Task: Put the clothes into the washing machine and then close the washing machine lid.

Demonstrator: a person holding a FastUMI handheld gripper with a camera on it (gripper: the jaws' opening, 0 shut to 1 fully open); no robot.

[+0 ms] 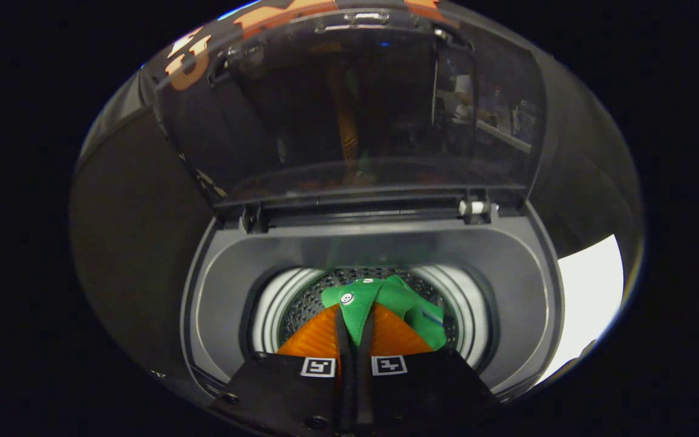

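Over the washing machine's grey rim (pixel 216 285) and white drum (pixel 276 309), the gripper (pixel 355 331) hangs with its orange fingers (pixel 316 340) pinched narrow on a green garment (pixel 398 300), not yet released. Behind, the transparent lid (pixel 355 103) stands upright; dropping the cloth and closing remain, I judge.

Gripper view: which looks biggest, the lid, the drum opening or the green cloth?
1. Lid, raised.
2. Drum opening.
3. Green cloth, pinched in the shut tongs; it is nearer the camera, so true size is unsure.

Black booth cloth (pixel 131 218) hangs around the scene, with a bright white surface (pixel 589 297) low at one side.
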